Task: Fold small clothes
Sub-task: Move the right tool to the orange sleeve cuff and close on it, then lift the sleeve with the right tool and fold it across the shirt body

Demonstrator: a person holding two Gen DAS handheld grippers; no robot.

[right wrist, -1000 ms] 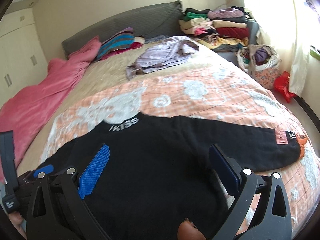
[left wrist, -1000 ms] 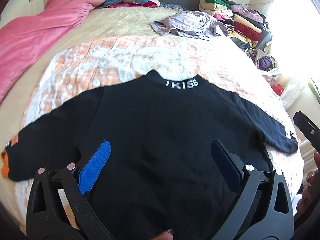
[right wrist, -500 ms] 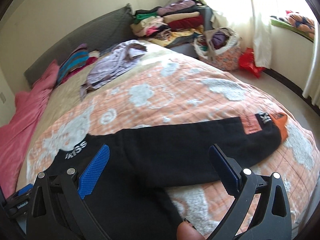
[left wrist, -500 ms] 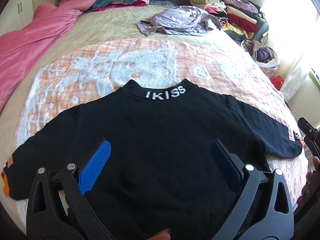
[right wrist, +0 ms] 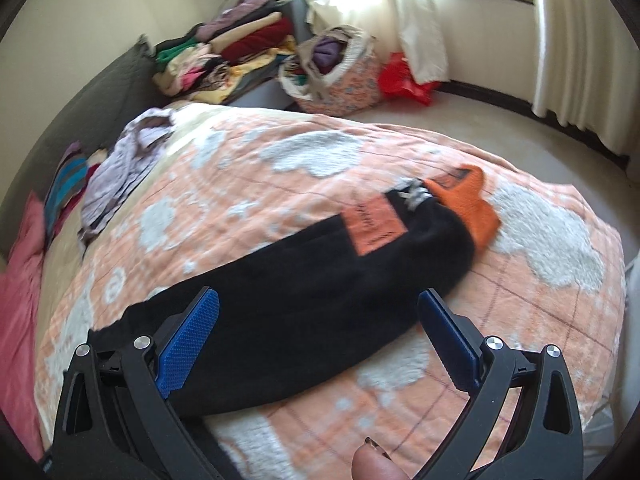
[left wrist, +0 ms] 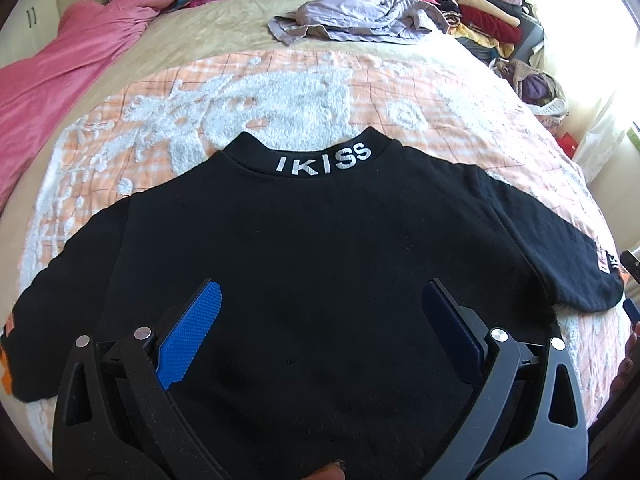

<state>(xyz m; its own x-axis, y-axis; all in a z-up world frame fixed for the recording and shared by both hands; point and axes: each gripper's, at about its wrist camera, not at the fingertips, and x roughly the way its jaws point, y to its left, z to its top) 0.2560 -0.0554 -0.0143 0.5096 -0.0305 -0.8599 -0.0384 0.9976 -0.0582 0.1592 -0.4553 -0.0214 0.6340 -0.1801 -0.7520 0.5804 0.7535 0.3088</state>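
A small black sweatshirt (left wrist: 312,256) with white "IKISS" lettering on its collar (left wrist: 324,160) lies flat on the bed, both sleeves spread out. My left gripper (left wrist: 320,300) hovers open over the body of the sweatshirt, holding nothing. In the right wrist view, the right sleeve (right wrist: 320,292) runs out to an orange cuff (right wrist: 468,204) with an orange patch (right wrist: 372,224). My right gripper (right wrist: 318,304) stands open above that sleeve, its jaws wide apart and empty.
The sweatshirt rests on an orange-and-white blanket (left wrist: 280,92). A lilac garment heap (left wrist: 352,16) lies further up the bed, a pink quilt (left wrist: 52,64) at the left. Folded clothes stacks (right wrist: 240,52) and a floral basket (right wrist: 336,76) stand beside the bed.
The left gripper moved slightly closer over the sweatshirt's body. The right gripper swung right along the sleeve, toward the orange cuff. Both stayed open.
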